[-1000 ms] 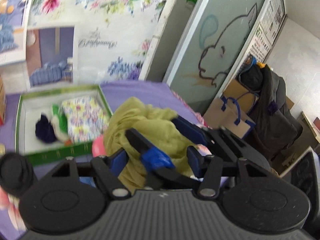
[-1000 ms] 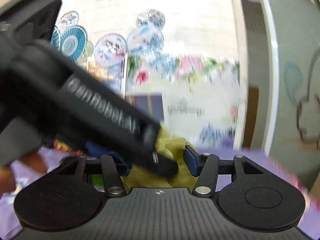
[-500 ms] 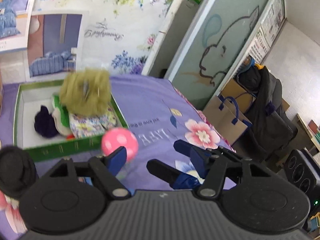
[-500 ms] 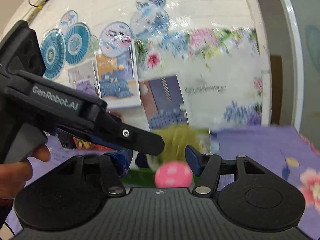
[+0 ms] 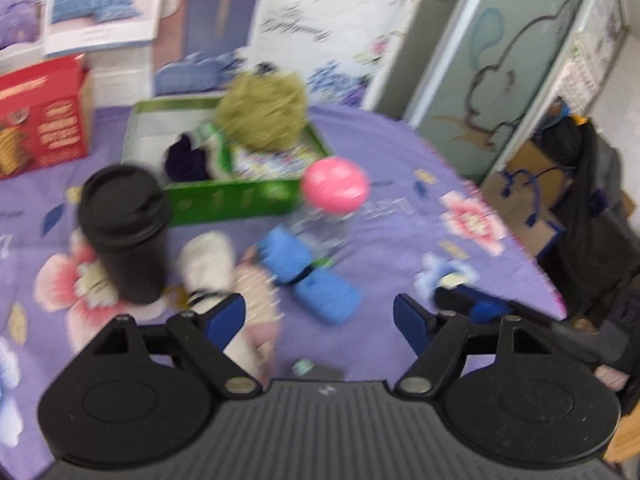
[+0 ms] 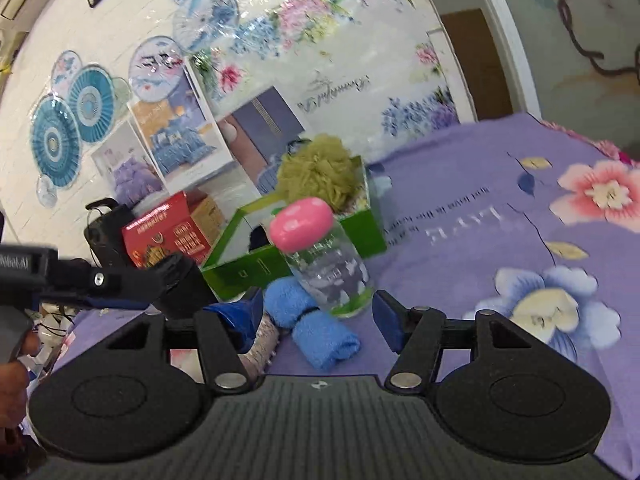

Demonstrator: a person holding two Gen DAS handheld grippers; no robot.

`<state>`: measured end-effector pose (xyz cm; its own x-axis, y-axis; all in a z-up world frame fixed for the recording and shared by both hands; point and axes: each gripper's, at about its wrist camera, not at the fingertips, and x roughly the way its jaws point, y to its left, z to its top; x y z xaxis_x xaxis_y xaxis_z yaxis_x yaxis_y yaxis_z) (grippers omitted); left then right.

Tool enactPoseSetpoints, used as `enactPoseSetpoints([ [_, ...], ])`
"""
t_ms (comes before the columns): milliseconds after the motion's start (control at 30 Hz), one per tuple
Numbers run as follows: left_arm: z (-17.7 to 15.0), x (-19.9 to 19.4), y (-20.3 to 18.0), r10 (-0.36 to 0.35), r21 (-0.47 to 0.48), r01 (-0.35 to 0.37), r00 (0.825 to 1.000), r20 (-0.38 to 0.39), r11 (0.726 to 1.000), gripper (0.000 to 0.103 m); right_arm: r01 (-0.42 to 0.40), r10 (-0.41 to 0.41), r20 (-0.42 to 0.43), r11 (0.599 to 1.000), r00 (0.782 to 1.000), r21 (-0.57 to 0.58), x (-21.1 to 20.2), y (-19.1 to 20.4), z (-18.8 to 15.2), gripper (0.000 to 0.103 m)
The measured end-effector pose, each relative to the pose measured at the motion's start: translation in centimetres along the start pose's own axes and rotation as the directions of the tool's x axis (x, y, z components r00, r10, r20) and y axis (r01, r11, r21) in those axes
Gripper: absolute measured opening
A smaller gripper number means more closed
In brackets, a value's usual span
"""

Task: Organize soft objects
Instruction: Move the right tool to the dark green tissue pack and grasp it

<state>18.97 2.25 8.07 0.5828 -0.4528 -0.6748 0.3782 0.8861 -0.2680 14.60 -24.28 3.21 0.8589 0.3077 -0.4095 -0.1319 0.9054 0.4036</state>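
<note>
A green box (image 5: pixel 224 200) (image 6: pixel 352 236) at the back of the purple table holds an olive-green cloth (image 5: pixel 262 114) (image 6: pixel 318 174), a floral fabric (image 5: pixel 272 164) and a dark purple soft item (image 5: pixel 185 158). A rolled blue towel (image 5: pixel 308 276) (image 6: pixel 316 324) lies in front of it, next to a cream and pink soft item (image 5: pixel 240 288). My left gripper (image 5: pixel 320 316) is open and empty above the towel. My right gripper (image 6: pixel 318 318) is open and empty, close behind the towel.
A clear jar with a pink lid (image 5: pixel 334 194) (image 6: pixel 320 256) stands between box and towel. A black lidded cup (image 5: pixel 124 232) stands at the left. A red carton (image 5: pixel 40 116) (image 6: pixel 172 236) sits beside the box. The table's right edge (image 5: pixel 532 264) drops to bags and a coat.
The olive-green cloth left the grippers and now lies in the green box. Both grippers opened and pulled back toward me, bringing the towel and cup into view.
</note>
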Motion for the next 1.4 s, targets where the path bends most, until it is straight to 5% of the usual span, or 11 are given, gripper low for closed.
enactPoseSetpoints([
  [167, -4.3, 0.1, 2.5, 0.115, -0.010, -0.116, 0.990, -0.085, 0.993, 0.076, 0.029, -0.038, -0.121, 0.997, 0.992, -0.074, 0.8, 0.9, -2.9, 0.047],
  [333, -7.9, 0.7, 2.7, 0.088, 0.047, -0.082, 0.982, -0.164, 0.996, 0.076, -0.049, 0.014, -0.224, 0.987, 0.975, -0.152, 1.8, 3.2, -5.3, 0.047],
  [533, -8.7, 1.9, 1.5, 0.172, 0.181, -0.144, 0.973, -0.152, 0.973, 0.076, -0.075, 0.007, -0.263, 0.966, 0.965, -0.247, 2.7, 5.1, -5.2, 0.047],
  [833, -8.8, 2.7, 4.1, 0.205, 0.150, -0.177, 0.957, -0.203, 0.973, 0.076, -0.205, 0.046, -0.314, 0.843, 0.948, -0.497, 5.2, 9.0, -5.3, 0.048],
  [1067, -8.5, 2.0, 5.1, 0.211, 0.126, -0.189, 0.959, -0.191, 0.974, 0.076, -0.323, 0.093, -0.424, 0.796, 0.901, -0.512, 8.6, 9.1, -5.6, 0.051],
  [1233, -5.2, 1.7, 5.8, 0.142, -0.007, -0.144, 0.982, -0.125, 0.990, 0.076, -0.321, 0.110, -0.439, 0.837, 0.892, -0.443, 8.9, 8.2, -5.8, 0.051],
  [1400, -2.2, 4.7, 6.6, 0.052, -0.108, -0.066, 0.991, -0.120, 0.992, 0.077, -0.238, 0.071, -0.404, 0.894, 0.912, -0.381, 7.5, 6.3, -5.5, 0.052],
])
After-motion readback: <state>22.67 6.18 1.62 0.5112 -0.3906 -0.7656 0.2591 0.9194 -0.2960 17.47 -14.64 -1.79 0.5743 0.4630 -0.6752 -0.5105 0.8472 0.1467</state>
